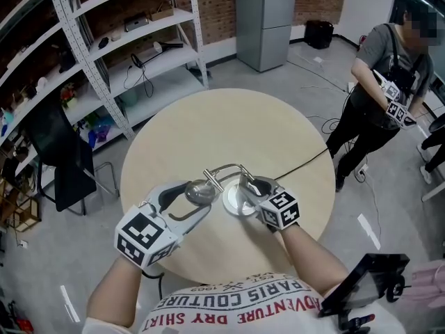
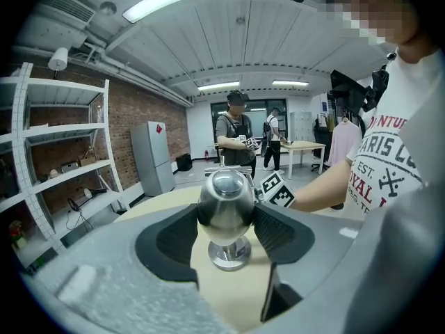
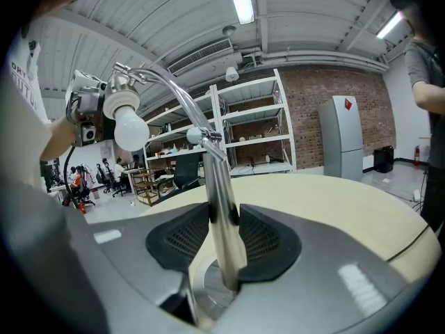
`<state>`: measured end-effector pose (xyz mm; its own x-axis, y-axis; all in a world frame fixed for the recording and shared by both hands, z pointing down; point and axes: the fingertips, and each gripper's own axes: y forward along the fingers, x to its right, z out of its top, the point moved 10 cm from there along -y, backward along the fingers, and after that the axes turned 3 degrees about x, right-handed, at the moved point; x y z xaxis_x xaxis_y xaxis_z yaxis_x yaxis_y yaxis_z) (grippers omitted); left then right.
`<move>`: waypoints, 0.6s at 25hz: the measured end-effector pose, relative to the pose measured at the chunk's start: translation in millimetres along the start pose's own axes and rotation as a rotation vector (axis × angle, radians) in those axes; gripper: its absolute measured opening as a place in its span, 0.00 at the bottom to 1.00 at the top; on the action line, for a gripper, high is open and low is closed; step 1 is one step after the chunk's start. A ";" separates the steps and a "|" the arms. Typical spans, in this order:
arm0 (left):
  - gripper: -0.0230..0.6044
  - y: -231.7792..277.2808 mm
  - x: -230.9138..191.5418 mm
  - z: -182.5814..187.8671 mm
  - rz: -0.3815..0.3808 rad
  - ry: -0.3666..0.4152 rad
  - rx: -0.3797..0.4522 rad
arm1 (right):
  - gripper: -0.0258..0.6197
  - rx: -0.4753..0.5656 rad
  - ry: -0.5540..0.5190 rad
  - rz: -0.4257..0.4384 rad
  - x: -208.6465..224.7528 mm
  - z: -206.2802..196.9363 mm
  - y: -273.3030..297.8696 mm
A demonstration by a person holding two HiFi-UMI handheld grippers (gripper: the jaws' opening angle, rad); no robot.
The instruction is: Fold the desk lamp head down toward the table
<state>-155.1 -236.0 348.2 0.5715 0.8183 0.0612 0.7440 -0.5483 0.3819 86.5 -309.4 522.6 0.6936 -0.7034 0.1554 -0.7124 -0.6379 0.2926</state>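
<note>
A chrome desk lamp stands on the round wooden table (image 1: 208, 127). Its round base (image 1: 236, 202) sits near the front edge, and its curved arm (image 1: 226, 169) arches over to the left. The lamp head (image 1: 200, 191) hangs low at the left of the base. My left gripper (image 1: 198, 193) is shut on the egg-shaped chrome lamp head (image 2: 224, 207), which fills the gap between the jaws. My right gripper (image 1: 250, 188) is shut on the lamp stem (image 3: 224, 221) just above the base (image 3: 208, 294). In the right gripper view the white bulb (image 3: 131, 127) points downward at the upper left.
A black cable (image 1: 306, 164) runs off the table's right side. Metal shelving (image 1: 104, 61) and a black chair (image 1: 66, 158) stand at the left, a grey cabinet (image 1: 268, 19) behind. A person (image 1: 379, 82) with grippers stands at the right. A black device (image 1: 365, 280) is at lower right.
</note>
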 end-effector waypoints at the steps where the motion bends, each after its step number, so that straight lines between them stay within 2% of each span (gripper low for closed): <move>1: 0.44 -0.1 0.2 -2.2 0.002 -0.001 -0.001 | 0.25 0.000 0.000 -0.001 0.2 0.0 0.0; 15: 0.44 0.2 2.5 -32.4 -0.004 -0.023 -0.029 | 0.25 0.004 -0.001 -0.007 2.1 -0.9 -1.2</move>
<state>-164.8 -228.4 378.3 0.5768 0.8160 0.0391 0.7360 -0.5398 0.4086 88.9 -309.8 523.4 0.6987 -0.6991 0.1520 -0.7078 -0.6444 0.2896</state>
